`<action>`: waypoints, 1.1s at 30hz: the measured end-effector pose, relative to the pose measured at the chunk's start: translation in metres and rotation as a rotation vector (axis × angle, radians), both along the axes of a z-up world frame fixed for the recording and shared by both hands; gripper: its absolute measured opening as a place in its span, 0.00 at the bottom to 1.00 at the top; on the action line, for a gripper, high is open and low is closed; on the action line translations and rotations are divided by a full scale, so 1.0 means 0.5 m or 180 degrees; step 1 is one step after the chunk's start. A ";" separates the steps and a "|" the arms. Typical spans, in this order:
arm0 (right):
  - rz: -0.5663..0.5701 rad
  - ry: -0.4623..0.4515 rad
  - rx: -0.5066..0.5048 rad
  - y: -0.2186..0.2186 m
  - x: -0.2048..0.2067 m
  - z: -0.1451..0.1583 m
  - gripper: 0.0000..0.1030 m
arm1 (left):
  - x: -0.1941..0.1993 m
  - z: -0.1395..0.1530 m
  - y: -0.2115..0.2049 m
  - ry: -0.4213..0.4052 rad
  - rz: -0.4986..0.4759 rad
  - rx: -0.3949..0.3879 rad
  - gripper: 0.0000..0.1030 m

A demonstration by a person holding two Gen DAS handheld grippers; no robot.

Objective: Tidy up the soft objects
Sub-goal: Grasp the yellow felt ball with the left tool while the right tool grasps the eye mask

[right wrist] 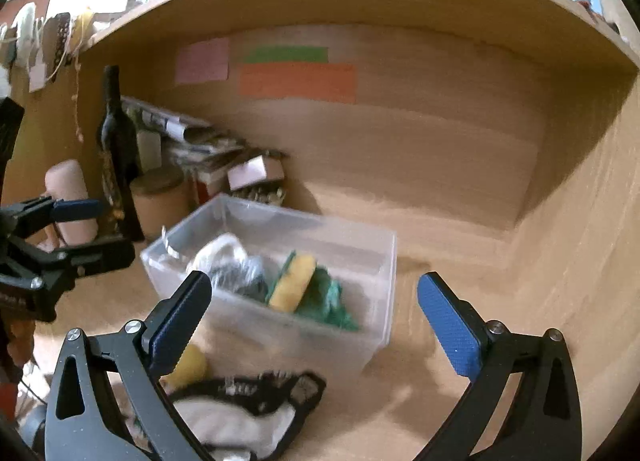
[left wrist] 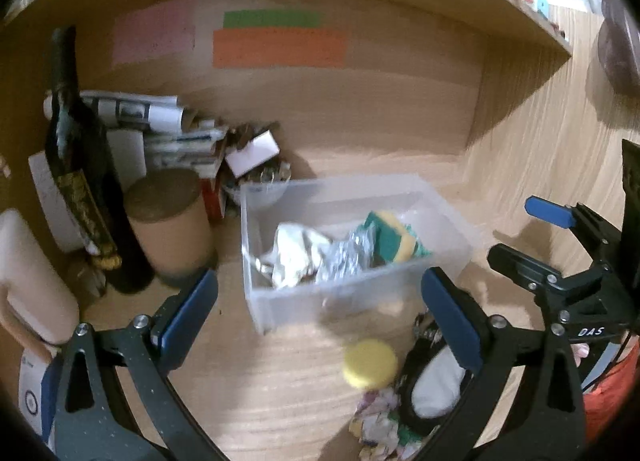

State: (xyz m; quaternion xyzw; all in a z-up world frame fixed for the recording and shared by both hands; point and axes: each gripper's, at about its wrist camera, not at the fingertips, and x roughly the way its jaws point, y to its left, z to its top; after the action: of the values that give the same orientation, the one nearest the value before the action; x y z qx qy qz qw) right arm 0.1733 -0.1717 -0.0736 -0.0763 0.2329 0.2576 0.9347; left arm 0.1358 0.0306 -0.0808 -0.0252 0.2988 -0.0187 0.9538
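A: Clear plastic forms the bin (left wrist: 352,285) that stands on the wooden worktop (left wrist: 280,389). It holds a green-and-yellow sponge (left wrist: 394,235), a crumpled white cloth (left wrist: 296,249) and a silvery crinkled piece (left wrist: 348,257). Outside the bin, near its front wall, lie a yellow round sponge (left wrist: 370,363), a black-and-white pouch (left wrist: 432,385) and a crumpled patterned cloth (left wrist: 380,417).

B: The left gripper (left wrist: 320,309) hangs over the bin's front edge, jaws spread wide with nothing between them. The right gripper (right wrist: 316,317) is likewise spread and empty, above the bin's near wall, with the pouch (right wrist: 240,413) below it.

A: Hazards, as a judgement: the bin looks light, so a jaw descending on its rim could tip it or push it toward the dark bottle (left wrist: 80,165) and the cardboard tube (left wrist: 168,221) beside it. The yellow round sponge could roll away if nudged. A pinch on the pouch's loose edge might slip. The two grippers work close together and could collide.

B: Writing: the letters "DAS" (left wrist: 590,331) show on the right gripper's body in the left wrist view. The bottle's gold label and the stacked papers (left wrist: 160,129) behind it are too blurred to read. The pink, green and orange sheets (left wrist: 280,47) on the back wall show no readable text.
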 end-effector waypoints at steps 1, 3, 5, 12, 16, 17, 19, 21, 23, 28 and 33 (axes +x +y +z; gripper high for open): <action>-0.0003 0.0060 0.0010 -0.003 -0.004 -0.011 1.00 | -0.002 -0.008 0.000 0.0025 -0.0004 0.0001 1.00; -0.0015 0.0175 0.0053 -0.006 -0.007 -0.028 1.00 | -0.006 -0.034 0.001 0.0136 -0.0011 -0.0033 1.00; -0.0077 0.0291 0.0122 -0.009 -0.011 -0.046 1.00 | -0.008 -0.065 -0.001 0.0289 -0.0041 -0.0112 1.00; -0.0099 0.0672 0.0105 0.001 -0.019 -0.119 1.00 | -0.004 -0.144 -0.025 0.0573 -0.0123 -0.0047 1.00; -0.0038 0.0962 0.0022 0.007 -0.011 -0.159 0.99 | 0.000 -0.165 -0.047 0.0658 -0.0225 0.0015 0.83; -0.0007 0.1032 0.0013 0.007 -0.009 -0.166 0.96 | 0.003 -0.170 -0.052 0.0697 -0.0268 0.0026 0.81; 0.0050 0.1149 -0.0042 0.012 -0.006 -0.179 0.86 | 0.008 -0.178 -0.056 0.0737 -0.0298 0.0005 0.76; 0.0095 0.1235 -0.0066 0.013 -0.004 -0.186 0.77 | 0.013 -0.186 -0.058 0.0785 -0.0329 -0.0041 0.72; 0.0153 0.1309 -0.0038 0.014 -0.001 -0.188 0.65 | 0.024 -0.194 -0.060 0.0848 -0.0363 -0.0104 0.67; 0.0187 0.1339 -0.0049 0.014 0.001 -0.195 0.44 | 0.035 -0.205 -0.061 0.0980 -0.0479 -0.0266 0.46; 0.0151 0.1239 -0.0016 0.005 -0.006 -0.190 0.23 | 0.030 -0.202 -0.056 0.0931 -0.0468 -0.0275 0.41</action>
State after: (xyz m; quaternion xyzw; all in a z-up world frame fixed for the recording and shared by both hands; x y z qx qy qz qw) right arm 0.1703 -0.1691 -0.1685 -0.0328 0.4080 0.2888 0.8655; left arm 0.1506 0.0028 -0.1816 -0.0466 0.4344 -0.0974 0.8942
